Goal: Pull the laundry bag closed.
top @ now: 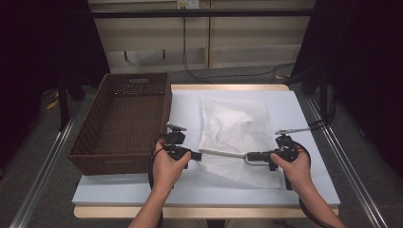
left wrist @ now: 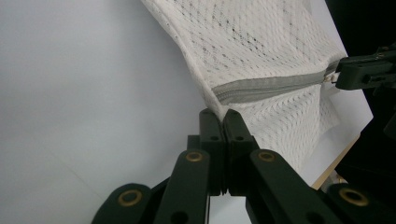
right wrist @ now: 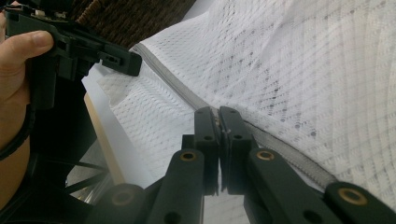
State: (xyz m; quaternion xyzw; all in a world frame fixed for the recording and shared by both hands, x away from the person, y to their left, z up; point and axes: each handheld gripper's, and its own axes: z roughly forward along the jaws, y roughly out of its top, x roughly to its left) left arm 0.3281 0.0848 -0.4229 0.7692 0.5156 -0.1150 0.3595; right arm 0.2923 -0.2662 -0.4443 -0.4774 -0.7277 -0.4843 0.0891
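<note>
Where both tools pinch the mesh bag (top: 235, 137), its zipper (top: 223, 153) ends are hidden.

I count one white mesh bag (top: 235, 130) with one grey zipper (top: 223, 153), one brown wicker basket (top: 124, 124), and two grippers, left gripper (top: 197, 155) and right gripper (top: 248, 156).

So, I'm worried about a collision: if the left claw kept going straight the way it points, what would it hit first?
Likely the right claw: the left claw points along the zipper of the mesh bag toward it, though depth is uncertain.
</note>
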